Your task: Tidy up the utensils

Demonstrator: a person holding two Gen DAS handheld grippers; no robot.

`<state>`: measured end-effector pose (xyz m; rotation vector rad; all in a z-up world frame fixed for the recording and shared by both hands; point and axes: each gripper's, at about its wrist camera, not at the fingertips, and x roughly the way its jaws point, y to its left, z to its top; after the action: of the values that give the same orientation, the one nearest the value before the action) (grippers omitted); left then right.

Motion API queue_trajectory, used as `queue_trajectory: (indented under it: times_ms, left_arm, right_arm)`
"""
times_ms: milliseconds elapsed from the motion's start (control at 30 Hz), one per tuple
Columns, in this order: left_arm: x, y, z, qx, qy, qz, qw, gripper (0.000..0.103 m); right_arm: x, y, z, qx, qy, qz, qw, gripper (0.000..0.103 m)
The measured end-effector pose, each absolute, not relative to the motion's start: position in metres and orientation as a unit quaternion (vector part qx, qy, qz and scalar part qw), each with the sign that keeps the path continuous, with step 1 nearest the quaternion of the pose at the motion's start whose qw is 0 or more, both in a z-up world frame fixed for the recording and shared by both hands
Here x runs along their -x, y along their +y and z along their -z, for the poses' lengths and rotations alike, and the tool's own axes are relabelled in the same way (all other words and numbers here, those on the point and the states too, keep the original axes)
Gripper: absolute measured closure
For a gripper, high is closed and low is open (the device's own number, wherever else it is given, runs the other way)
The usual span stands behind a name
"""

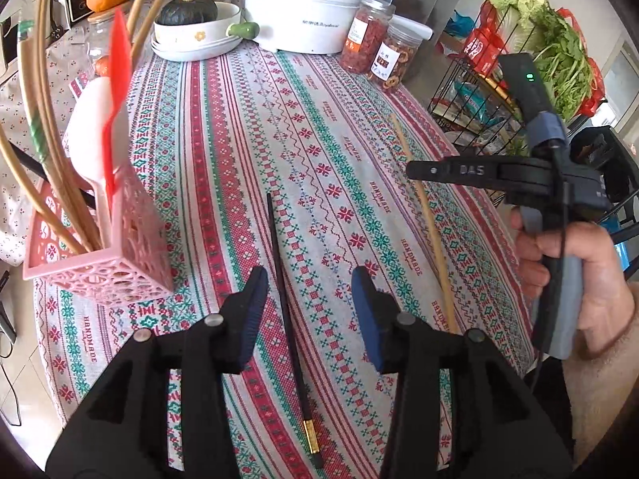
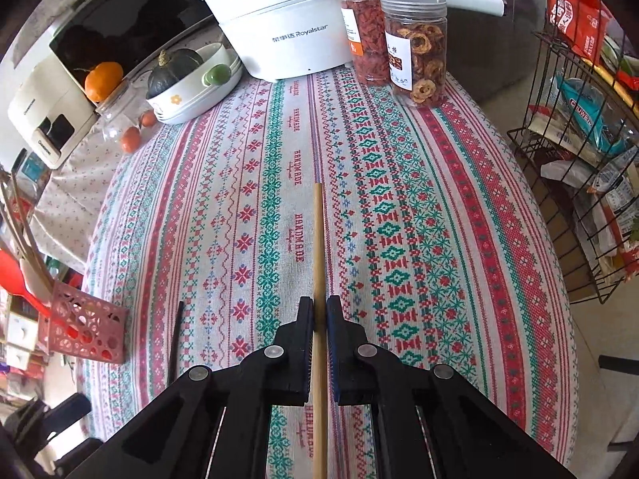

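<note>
Right hand-held gripper [image 2: 318,313] pinches a wooden chopstick [image 2: 318,239]; left hand-held gripper [image 1: 307,283] is spread over the black chopstick [image 1: 285,291] beside the pink basket [image 1: 131,263].

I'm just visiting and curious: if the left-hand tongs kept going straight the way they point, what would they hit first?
Most likely the black chopstick, which lies on the tablecloth right between the open left tongs. Depth is hard to judge, so they might touch the cloth beside it at about the same time.

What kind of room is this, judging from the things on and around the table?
Probably a home kitchen or dining corner: a white electric pot, jars of dried fruit and a wire rack of vegetables surround the clothed table.
</note>
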<state>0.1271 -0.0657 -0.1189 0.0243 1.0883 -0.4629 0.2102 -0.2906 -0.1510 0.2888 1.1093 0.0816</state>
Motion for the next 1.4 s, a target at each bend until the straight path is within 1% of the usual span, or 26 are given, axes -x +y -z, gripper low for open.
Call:
queue_trajectory:
  times_ms: [233, 333, 400, 433, 567, 700, 833, 1000, 1400]
  left_arm:
    - [-0.148, -0.085, 0.159, -0.042, 0.536, 0.180, 0.824, 0.059]
    - [-0.154, -0.088, 0.170, -0.047, 0.548, 0.171, 0.817, 0.068]
    - [-0.153, -0.091, 0.171, -0.065, 0.542, 0.166, 0.821, 0.077]
    - [-0.153, -0.094, 0.171, -0.074, 0.542, 0.164, 0.821, 0.078]
    - [-0.153, -0.094, 0.170, -0.081, 0.543, 0.167, 0.819, 0.096]
    - [-0.146, -0.093, 0.167, -0.082, 0.538, 0.172, 0.821, 0.096]
    - [-0.131, -0.093, 0.152, -0.083, 0.517, 0.184, 0.832, 0.097]
    - [-0.107, -0.077, 0.110, -0.062, 0.466, 0.201, 0.859, 0.097]
    - [-0.058, 0.000, 0.024, 0.027, 0.343, 0.214, 0.914, 0.097]
  right_arm:
    - [-0.193, -0.303, 0.143, -0.146, 0.522, -0.060, 0.838, 0.096]
    - [-0.189, -0.308, 0.140, -0.149, 0.520, -0.065, 0.839, 0.096]
    - [-0.187, -0.309, 0.138, -0.150, 0.518, -0.069, 0.839, 0.096]
    - [-0.187, -0.309, 0.137, -0.150, 0.517, -0.071, 0.840, 0.096]
    - [-0.184, -0.307, 0.132, -0.148, 0.512, -0.076, 0.843, 0.096]
    - [-0.179, -0.302, 0.127, -0.138, 0.506, -0.076, 0.848, 0.096]
    - [-0.170, -0.298, 0.118, -0.133, 0.493, -0.083, 0.856, 0.096]
    - [-0.153, -0.291, 0.094, -0.125, 0.457, -0.094, 0.876, 0.096]
    - [-0.112, -0.259, 0.033, -0.088, 0.351, -0.125, 0.924, 0.096]
